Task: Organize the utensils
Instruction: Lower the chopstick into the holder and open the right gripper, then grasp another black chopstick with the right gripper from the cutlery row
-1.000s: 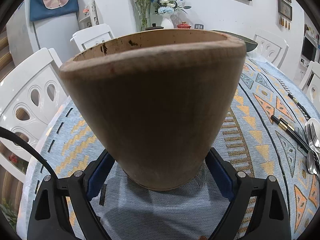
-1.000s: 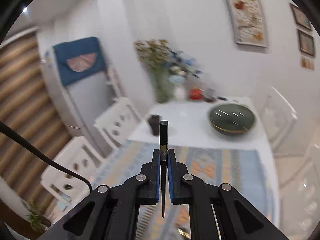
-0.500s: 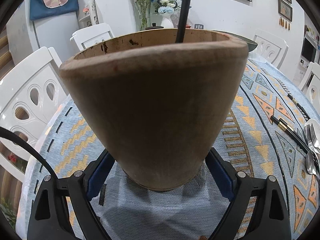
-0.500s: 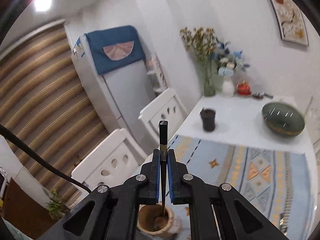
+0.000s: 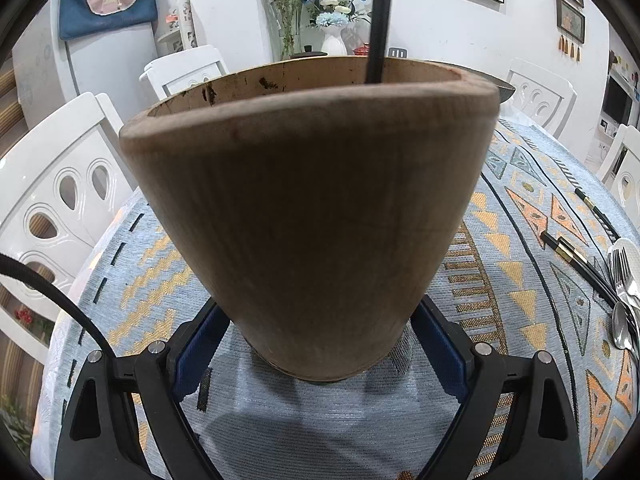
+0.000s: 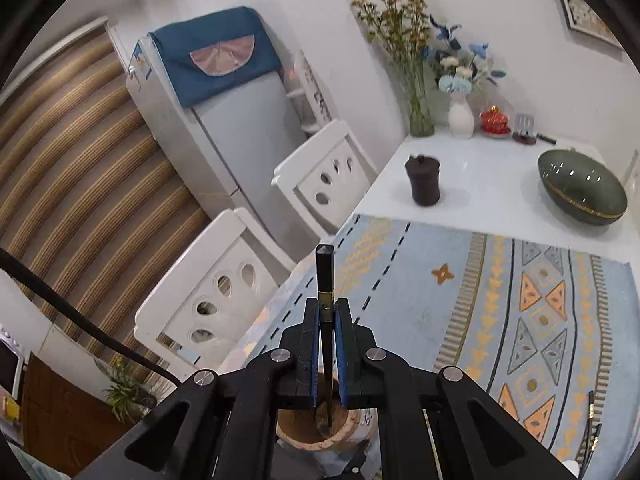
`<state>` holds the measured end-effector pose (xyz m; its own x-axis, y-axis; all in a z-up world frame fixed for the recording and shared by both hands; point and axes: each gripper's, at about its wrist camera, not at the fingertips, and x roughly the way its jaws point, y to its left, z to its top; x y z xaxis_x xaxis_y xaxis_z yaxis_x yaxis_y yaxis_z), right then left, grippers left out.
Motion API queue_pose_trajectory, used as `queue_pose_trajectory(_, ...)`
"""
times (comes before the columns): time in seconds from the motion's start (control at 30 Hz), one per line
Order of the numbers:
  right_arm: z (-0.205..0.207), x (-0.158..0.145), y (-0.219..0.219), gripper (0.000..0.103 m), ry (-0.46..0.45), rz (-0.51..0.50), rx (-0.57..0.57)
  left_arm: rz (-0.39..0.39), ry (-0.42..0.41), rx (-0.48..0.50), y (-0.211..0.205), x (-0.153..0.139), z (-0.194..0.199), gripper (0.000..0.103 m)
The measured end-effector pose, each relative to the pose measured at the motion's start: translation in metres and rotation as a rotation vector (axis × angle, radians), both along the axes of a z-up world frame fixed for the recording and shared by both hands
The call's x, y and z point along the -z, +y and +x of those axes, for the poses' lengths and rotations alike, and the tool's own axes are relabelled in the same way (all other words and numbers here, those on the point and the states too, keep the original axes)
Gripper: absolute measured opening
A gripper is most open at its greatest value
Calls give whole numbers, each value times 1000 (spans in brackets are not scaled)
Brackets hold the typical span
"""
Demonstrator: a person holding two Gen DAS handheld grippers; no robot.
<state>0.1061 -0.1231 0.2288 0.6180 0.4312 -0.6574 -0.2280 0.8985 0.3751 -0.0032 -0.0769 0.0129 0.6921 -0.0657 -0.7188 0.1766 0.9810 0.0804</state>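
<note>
A tall brown wooden holder point(image 5: 312, 220) stands on the patterned tablecloth point(image 5: 520, 280). My left gripper point(image 5: 318, 312) is shut on it, its blue pads pressing both sides of the base. A black chopstick point(image 5: 378, 20) drops from above into the holder's mouth. In the right wrist view my right gripper point(image 6: 327, 308) is shut on this chopstick point(image 6: 324, 276) just below its gold band. The stick stands upright with its tip inside the holder point(image 6: 356, 426) underneath. What lies inside the holder is hidden in the left wrist view.
More black chopsticks point(image 5: 576, 256) and metal forks and spoons point(image 5: 624, 280) lie on the cloth at the right. White chairs point(image 5: 60, 200) line the table's left side. A green bowl point(image 6: 580, 188), a dark cup point(image 6: 424, 184) and flower vases point(image 6: 460, 116) stand at the far end.
My right gripper swung over and came down above the holder with the chopstick, whose tip now reaches into the holder. My left gripper and the holder stayed still.
</note>
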Motion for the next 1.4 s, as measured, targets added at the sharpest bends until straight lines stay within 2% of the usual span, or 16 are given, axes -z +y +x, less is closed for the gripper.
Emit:
queue_pose_trajectory(0.03, 2, 3, 1, 14, 15, -6, -2, 0, 1, 0, 1, 0, 1, 92)
queue_pose_trajectory(0.07, 4, 5, 1, 24, 31, -12, -5, 0, 0, 0, 1, 0, 0, 92)
queue_pose_trajectory(0.13, 6, 7, 0, 34, 35, -20, -7, -1, 1, -1, 0, 1, 1, 92)
queue_pose_trajectory(0.47, -11, -24, -44, 43, -53, -7, 85, 0, 1, -1, 0, 0, 1, 92)
queue_pose_trajectory(0.63, -26, -36, -60, 43, -77, -49, 128, 0, 1, -1, 0, 0, 1, 92)
queue_pose_trajectory(0.73, -37, -39, -73, 52, -81, -73, 154, -1, 1, -1, 0, 0, 1, 92)
queue_pose_trajectory(0.83, -50, -35, -89, 53, -72, -98, 188, 2, 0, -2, 0, 0, 1, 92)
queue_pose_trajectory(1.0, -69, -11, -119, 53, 13, -133, 264, 5, 0, -1, -1, 0, 1, 92)
queue_pose_trajectory(1.17, -80, 28, -147, 53, 152, -171, 338, 6, 1, -1, 0, 0, 2, 92)
queue_pose_trajectory(1.3, -81, 64, -156, 53, 264, -177, 304, 5, 2, -1, 0, 0, 2, 92)
queue_pose_trajectory(1.4, -78, 95, -158, 45, 349, -176, 251, 6, 4, 0, 1, 0, 2, 92)
